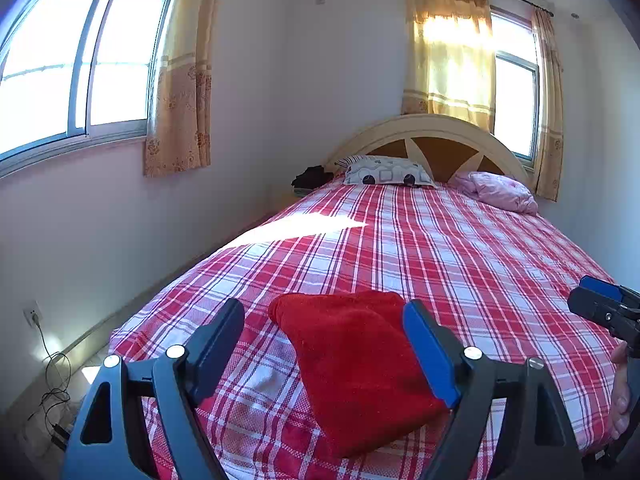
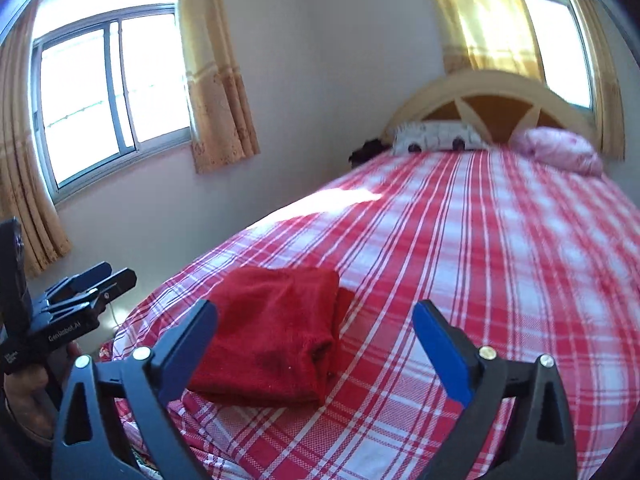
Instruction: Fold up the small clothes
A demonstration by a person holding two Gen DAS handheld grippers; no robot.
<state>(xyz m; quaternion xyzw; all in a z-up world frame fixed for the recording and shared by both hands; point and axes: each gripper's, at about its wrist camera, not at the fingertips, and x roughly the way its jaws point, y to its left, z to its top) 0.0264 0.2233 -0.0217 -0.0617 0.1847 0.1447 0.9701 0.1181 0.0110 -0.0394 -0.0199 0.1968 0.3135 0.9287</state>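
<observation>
**Both grippers spread and empty over a folded red garment**

Fingers of your left gripper (image 1: 324,320) stand spread wide, nothing between them; the blue pad (image 1: 430,354) on the right-hand finger faces inward. Your right gripper (image 2: 316,322) is likewise spread and holds nothing. Each gripper hangs above the near end of the bed, and each shows at the edge of the other's view.

Just beyond the left fingers lies the red garment (image 1: 356,368), a fuzzy, towel-like cloth folded into a compact, thick rectangle. It rests flat on the red-and-white plaid bedspread (image 1: 460,248), near the foot of the bed and toward its left side. From the right wrist view you see stacked layers along its right edge, with a narrow strip of a lower layer sticking out there.

Farther off, a patterned white pillow (image 1: 386,171) and a pink bundle (image 1: 498,191) lie against the arched headboard (image 1: 432,128). Some dark clothing (image 1: 312,178) sits beside the bed's far left corner. Curtained windows (image 1: 80,60) light the room.
</observation>
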